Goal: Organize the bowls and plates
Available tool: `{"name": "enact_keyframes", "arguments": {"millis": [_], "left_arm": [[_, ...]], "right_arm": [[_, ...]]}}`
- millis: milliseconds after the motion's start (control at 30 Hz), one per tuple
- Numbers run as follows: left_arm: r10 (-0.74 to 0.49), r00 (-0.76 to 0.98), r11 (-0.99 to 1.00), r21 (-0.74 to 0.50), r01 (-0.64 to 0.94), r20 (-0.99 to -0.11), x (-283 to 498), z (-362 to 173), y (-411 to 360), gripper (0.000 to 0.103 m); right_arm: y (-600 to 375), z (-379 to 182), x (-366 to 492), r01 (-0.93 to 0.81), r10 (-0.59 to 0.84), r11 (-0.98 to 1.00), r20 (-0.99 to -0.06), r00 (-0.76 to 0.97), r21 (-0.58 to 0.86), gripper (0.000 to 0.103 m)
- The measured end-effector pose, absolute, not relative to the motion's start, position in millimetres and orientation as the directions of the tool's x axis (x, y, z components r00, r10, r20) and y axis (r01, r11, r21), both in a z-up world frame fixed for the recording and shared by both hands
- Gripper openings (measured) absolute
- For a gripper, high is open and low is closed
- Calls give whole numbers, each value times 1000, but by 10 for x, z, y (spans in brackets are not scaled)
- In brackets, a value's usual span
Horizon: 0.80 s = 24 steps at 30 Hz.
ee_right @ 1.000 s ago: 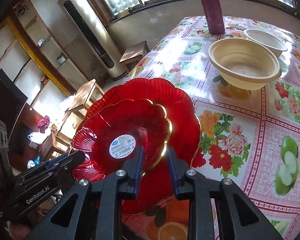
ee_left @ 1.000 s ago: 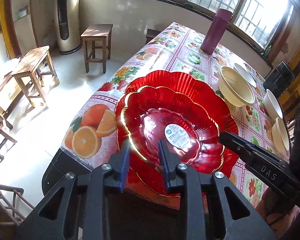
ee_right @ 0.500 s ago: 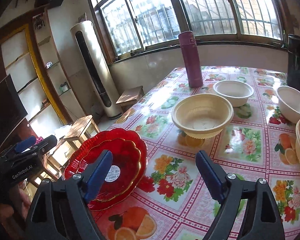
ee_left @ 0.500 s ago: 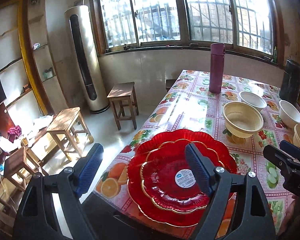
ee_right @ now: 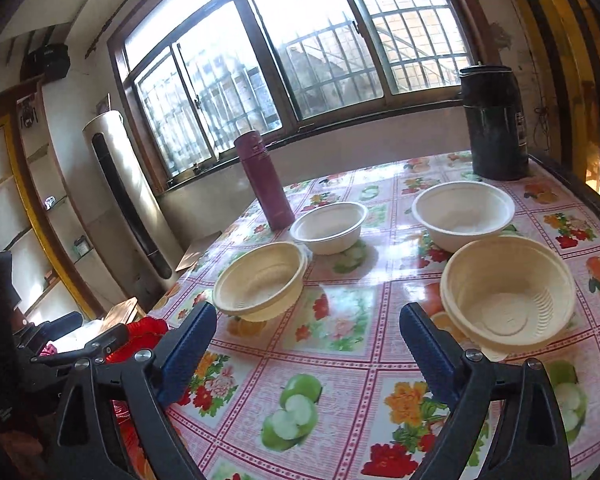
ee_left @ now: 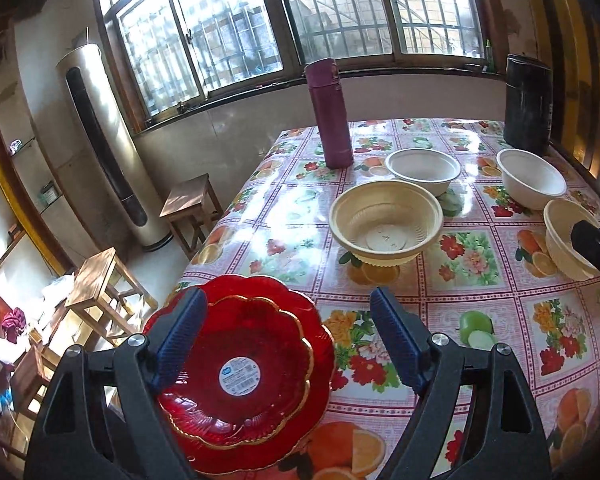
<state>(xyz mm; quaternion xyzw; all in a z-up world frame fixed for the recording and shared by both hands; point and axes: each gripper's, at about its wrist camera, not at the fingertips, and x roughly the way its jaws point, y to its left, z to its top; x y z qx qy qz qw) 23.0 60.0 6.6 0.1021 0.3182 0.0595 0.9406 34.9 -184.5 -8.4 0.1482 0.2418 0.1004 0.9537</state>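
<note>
Two red scalloped plates lie stacked on the table's near left corner, the smaller gold-rimmed one with a sticker on top. My left gripper hangs open above them and touches nothing. My right gripper faces the bowls with its jaws opening and nothing between them. A cream bowl sits ahead on its left, and a cream bowl stack on its right. Two white bowls stand behind those. Only an edge of the red plates shows in the right wrist view.
A maroon flask and a black canister stand at the far side of the flowered tablecloth. Wooden stools and a tall floor-standing unit are on the floor beyond the table's left edge.
Both grippers let go of the small red plate, opened wide and pulled back and up. The right one has swung rightward from the plates to the bowls.
</note>
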Motion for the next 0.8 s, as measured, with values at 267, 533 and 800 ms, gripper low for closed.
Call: {"name": "enact_keyframes", "arguments": {"millis": [267,533,800], "left_arm": [[123,822,973,232,12,-556,299,149,131,84],[72,840,971,229,64,-538,438,192,-218,103],[2,858,967,220,130,-513,494,272,-546,103]], "right_arm": [[-2319,-104,316,-74,201,944,-385,901,320,100],[-2550,-24,240,-61,146,961,-310,939,269,103],[-2938,-92,278,-10,129,932,-305,943,362,103]]}}
